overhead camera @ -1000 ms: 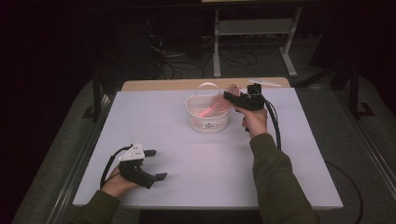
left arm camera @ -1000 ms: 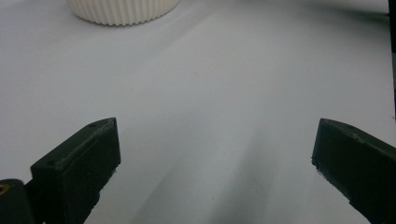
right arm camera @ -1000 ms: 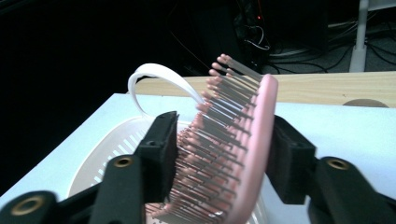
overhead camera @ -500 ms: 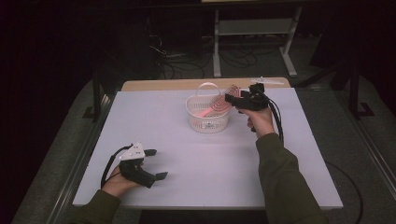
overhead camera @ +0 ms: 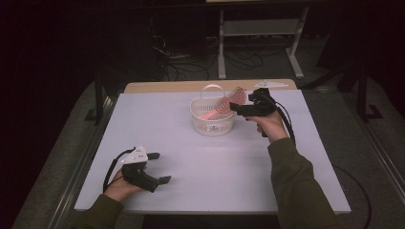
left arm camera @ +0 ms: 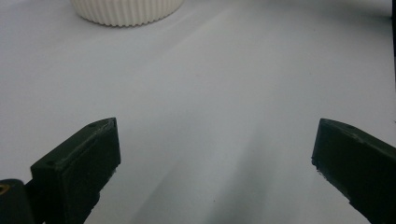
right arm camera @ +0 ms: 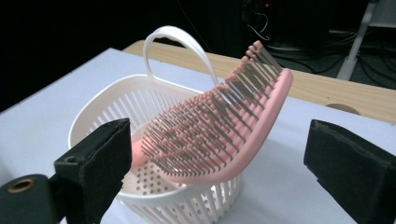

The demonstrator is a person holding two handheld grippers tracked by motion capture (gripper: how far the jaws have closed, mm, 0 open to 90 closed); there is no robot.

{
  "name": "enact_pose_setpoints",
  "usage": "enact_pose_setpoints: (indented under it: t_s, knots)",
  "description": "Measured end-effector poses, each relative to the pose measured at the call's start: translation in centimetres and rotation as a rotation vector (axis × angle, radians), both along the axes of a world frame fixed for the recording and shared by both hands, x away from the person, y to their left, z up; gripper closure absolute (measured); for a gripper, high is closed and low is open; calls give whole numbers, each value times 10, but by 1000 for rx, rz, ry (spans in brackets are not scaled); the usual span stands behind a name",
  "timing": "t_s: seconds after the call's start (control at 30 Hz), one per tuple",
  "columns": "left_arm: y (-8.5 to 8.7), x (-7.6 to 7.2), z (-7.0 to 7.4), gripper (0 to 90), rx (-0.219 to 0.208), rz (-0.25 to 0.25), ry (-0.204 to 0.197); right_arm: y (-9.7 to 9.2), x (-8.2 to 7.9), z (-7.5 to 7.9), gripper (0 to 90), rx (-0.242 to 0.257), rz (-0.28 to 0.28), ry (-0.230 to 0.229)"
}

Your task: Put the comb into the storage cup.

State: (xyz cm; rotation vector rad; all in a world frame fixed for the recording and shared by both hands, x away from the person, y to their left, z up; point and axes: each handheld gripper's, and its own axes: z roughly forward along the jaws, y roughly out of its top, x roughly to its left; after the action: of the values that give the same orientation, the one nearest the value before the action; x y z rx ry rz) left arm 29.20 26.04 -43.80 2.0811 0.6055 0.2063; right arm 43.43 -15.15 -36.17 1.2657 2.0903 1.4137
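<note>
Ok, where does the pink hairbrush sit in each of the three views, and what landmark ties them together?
High view: the pink hairbrush leans in the white basket at upper centre, head over the rim toward the right claw.
Left gripper view: no hairbrush here; the basket's ribbed wall sits at the top edge.
Right gripper view: the hairbrush sits at centre between the open jaws, bristles facing the camera.
Shared landmark: the white basket.

The left hand (overhead camera: 125,180) rests low at the near left, its forearm coming in from the bottom edge; the left gripper (overhead camera: 159,168) it holds points rightward, its two jaws spread wide apart with nothing between them. The right arm (overhead camera: 293,179) reaches forward, sleeve to the wrist; the right hand (overhead camera: 267,123) holds the right gripper (overhead camera: 234,107) raised, pointing left, its jaws parted wide.
</note>
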Motion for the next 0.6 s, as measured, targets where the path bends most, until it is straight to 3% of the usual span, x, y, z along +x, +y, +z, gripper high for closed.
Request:
enact_pose_setpoints:
  t_s: [0.27,0.6]
  knots:
    - [0,0,0,11,-1,-1,1,-1,-9,1,50,-51,36,1]
    - [0,0,0,11,-5,-1,2,-14,-25,-2,50,-73,51,2]
